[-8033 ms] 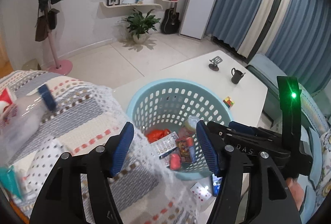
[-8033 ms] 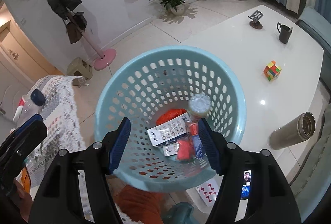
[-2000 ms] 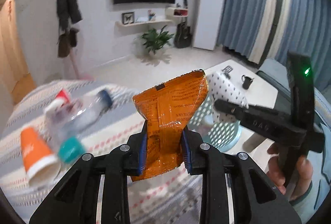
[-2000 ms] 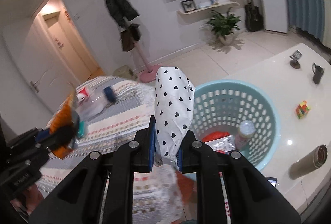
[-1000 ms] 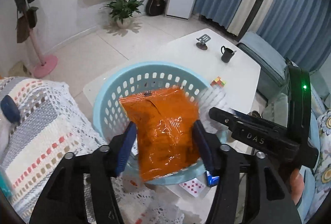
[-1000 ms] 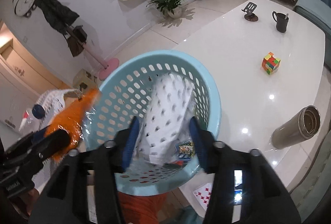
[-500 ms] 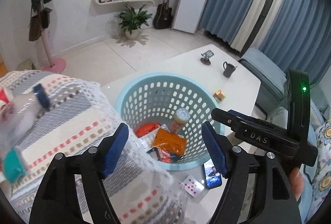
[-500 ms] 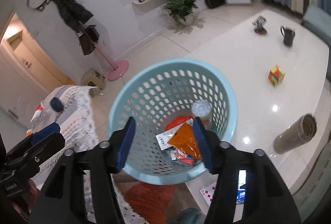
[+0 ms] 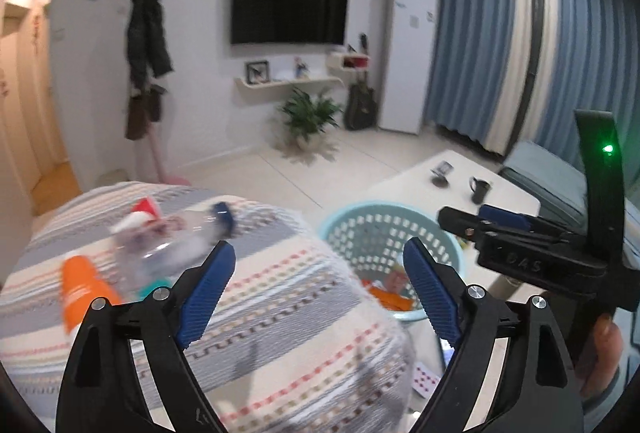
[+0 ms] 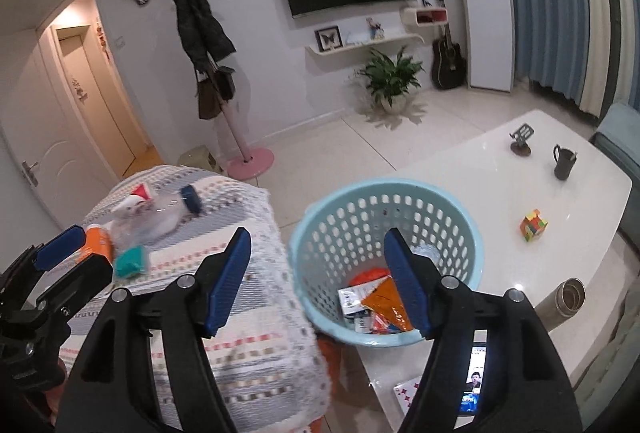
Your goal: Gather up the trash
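A light blue perforated basket (image 10: 352,209) stands on the white table; it also shows in the left wrist view (image 9: 368,221). Inside lie an orange snack bag (image 10: 390,303) and other wrappers. On the striped cloth to its left lie a clear plastic bottle with a blue cap (image 10: 168,213), an orange cup (image 10: 98,239), a red-and-white cup (image 10: 140,193) and a teal item (image 10: 130,261); the bottle (image 9: 180,237) and orange cup (image 9: 82,291) are blurred in the left wrist view. My left gripper (image 9: 318,289) is open and empty over the cloth. My right gripper (image 10: 318,283) is open and empty near the basket.
On the white table (image 10: 560,209) are a Rubik's cube (image 10: 533,225), a black mug (image 10: 564,156), a phone stand (image 10: 521,139), a steel flask (image 10: 564,299), a phone (image 10: 473,379) and a playing card (image 10: 408,391). A coat rack (image 10: 228,101) stands behind.
Both grippers let go of their bags over the basket: the orange bag and the heart-print bag dropped in. Both grippers have since pulled back and swung left toward the cloth.
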Motion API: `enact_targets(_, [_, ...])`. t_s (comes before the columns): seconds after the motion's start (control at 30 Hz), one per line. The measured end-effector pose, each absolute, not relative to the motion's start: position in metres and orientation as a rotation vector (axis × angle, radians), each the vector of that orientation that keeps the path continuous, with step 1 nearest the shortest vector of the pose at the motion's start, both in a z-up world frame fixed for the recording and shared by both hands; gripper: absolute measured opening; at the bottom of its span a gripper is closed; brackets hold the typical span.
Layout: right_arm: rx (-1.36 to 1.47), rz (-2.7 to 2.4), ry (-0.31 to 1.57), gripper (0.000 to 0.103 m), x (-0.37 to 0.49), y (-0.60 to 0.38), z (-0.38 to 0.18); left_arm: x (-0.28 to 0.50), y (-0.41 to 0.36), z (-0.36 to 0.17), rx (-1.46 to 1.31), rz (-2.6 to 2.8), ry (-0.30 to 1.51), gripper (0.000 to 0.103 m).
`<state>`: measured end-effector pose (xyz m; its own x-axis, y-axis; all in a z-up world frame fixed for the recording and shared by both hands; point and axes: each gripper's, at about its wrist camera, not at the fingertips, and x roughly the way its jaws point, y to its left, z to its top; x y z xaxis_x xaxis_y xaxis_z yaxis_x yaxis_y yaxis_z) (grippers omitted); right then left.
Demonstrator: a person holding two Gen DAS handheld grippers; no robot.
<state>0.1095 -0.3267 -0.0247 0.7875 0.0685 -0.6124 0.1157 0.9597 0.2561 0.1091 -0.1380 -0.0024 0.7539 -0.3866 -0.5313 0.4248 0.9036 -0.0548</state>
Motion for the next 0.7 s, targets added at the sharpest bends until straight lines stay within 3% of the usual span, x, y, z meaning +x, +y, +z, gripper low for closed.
enact_targets(0.37, [0.183,-0.026,0.567,0.069,0.077,-0.271,0.011,0.072,-0.069,0.008,0.047,-0.324,0.486,0.085])
enact_targets(0.7, [0.182,-0.189,0.466,0.071,0.035,-0.253,-0.008,0.040,-0.038,-0.036,0.002,-0.065,0.376,0.089])
